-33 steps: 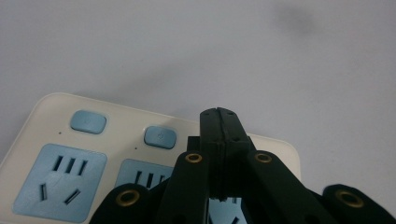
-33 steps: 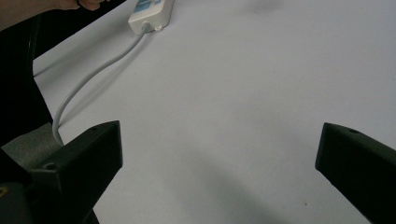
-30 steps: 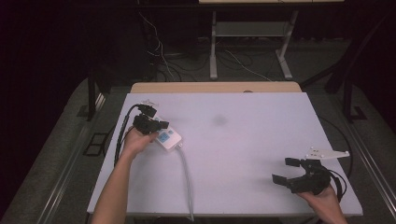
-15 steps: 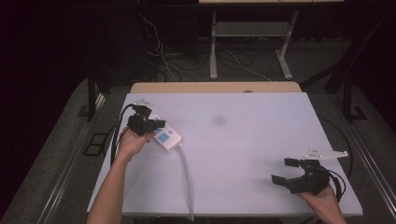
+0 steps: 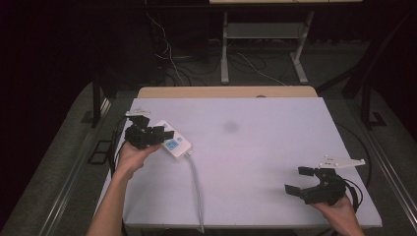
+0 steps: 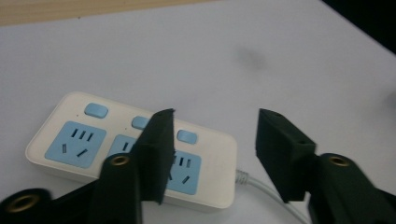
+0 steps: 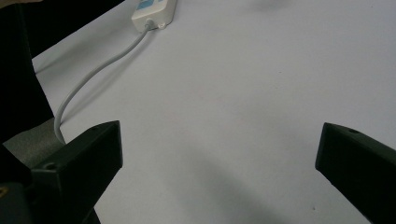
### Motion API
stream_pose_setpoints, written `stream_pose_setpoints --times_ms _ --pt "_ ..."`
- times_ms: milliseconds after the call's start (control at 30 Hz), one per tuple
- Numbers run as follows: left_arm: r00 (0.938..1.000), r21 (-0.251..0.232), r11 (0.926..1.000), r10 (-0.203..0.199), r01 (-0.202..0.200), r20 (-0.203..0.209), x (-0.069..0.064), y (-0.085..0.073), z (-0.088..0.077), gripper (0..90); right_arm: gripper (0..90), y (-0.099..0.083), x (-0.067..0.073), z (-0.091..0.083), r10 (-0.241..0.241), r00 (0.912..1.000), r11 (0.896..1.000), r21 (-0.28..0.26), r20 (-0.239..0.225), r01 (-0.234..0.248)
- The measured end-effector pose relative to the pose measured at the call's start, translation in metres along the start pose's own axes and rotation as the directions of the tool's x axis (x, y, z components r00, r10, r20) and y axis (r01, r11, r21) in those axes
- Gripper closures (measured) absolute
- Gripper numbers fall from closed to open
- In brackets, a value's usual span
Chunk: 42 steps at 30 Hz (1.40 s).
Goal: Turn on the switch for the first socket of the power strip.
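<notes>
— White plastic, blue sockets: that power strip [image 6: 130, 151] is what you are working on, and it lies flat on the desk [image 5: 255, 147] near the left edge, its cord [image 5: 196, 189] running back toward you and off the near edge.

— Am I holding it?

— No. Your left hand-held gripper [image 6: 212, 154] has just been opening; the jaws stand apart above the strip's cord end, and nothing sits between the pads. In the left gripper view one jaw hangs in front of the third socket and the other over bare desk, beside where the cord leaves the body.

— And my right side?

— Your right hand-held gripper [image 5: 301, 180] rests near the right front corner of the desk, well apart from the strip, its jaws spread wide with only bare surface between them.

— So how far along would you say I am?

— I judge the placing is done: the strip is set down, sockets facing up, and you have let go of it. Nothing is plugged into any of the three sockets, and I see no plug on the desk. What may be left, as far as I can tell, is drawing your left hand clear, and perhaps tidying the cord that hangs over the edge.
</notes>
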State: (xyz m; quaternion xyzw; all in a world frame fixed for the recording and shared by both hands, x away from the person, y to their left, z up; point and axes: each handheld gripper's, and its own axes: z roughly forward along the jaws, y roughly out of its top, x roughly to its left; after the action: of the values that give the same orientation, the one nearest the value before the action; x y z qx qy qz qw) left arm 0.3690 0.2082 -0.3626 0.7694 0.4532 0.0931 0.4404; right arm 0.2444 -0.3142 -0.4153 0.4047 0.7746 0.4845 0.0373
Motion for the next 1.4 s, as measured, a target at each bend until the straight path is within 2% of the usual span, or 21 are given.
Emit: stream_pose_setpoints --times_ms 133,167,233,267,367,433,767,1000,1300,1400 --pt "1.0000 -0.047 0.9989 -0.001 0.001 0.003 -0.004 -0.003 -0.012 30.9 0.2 0.000 0.001 0.001 -0.003 1.0000 1.000 0.003 0.000 0.003" --pt "1.0000 -0.051 0.9987 0.001 -0.001 0.006 -0.005 -0.004 -0.014 28.0 0.2 0.000 0.001 0.001 -0.003 1.0000 1.000 0.003 0.000 0.003" --pt "0.9998 -0.059 0.9982 0.003 -0.002 0.018 -0.006 -0.006 -0.018 16.2 0.2 0.000 0.001 0.001 -0.002 1.0000 1.000 0.001 -0.001 0.002" --pt "0.9997 -0.067 0.9977 0.004 -0.002 0.023 -0.008 -0.007 -0.020 16.2 0.2 0.000 0.001 0.001 -0.002 1.0000 1.000 0.001 -0.001 0.002" --pt "0.9996 -0.075 0.9972 0.012 -0.010 0.025 -0.012 -0.011 -0.025 8.9 0.2 0.000 0.000 0.000 -0.001 1.0000 1.000 -0.004 0.000 0.001" --pt "0.9993 -0.072 0.9972 0.024 -0.022 0.030 -0.017 -0.014 -0.027 1.3 0.2 0.000 0.000 0.000 0.000 1.0000 1.000 -0.005 0.001 0.000" --pt "0.9971 -0.122 0.9908 0.065 -0.059 0.042 -0.040 -0.036 -0.037 0.0 0.2 0.000 0.001 0.000 0.001 1.0000 1.000 -0.002 0.001 -0.001" --pt "0.9937 -0.134 0.9868 0.099 -0.091 0.052 -0.053 -0.048 -0.038 0.0 0.2 0.000 0.001 0.001 -0.001 1.0000 1.000 0.001 0.001 0.001" --pt "0.9917 -0.155 0.9833 0.107 -0.095 0.071 -0.066 -0.073 -0.034 0.0 0.2 0.000 0.002 0.002 -0.006 1.0000 1.000 0.004 -0.003 0.006" --pt "0.9906 -0.148 0.9840 0.112 -0.100 0.078 -0.069 -0.083 -0.031 0.0 0.2 -0.001 0.002 0.003 -0.008 1.0000 1.000 0.008 -0.005 0.008"
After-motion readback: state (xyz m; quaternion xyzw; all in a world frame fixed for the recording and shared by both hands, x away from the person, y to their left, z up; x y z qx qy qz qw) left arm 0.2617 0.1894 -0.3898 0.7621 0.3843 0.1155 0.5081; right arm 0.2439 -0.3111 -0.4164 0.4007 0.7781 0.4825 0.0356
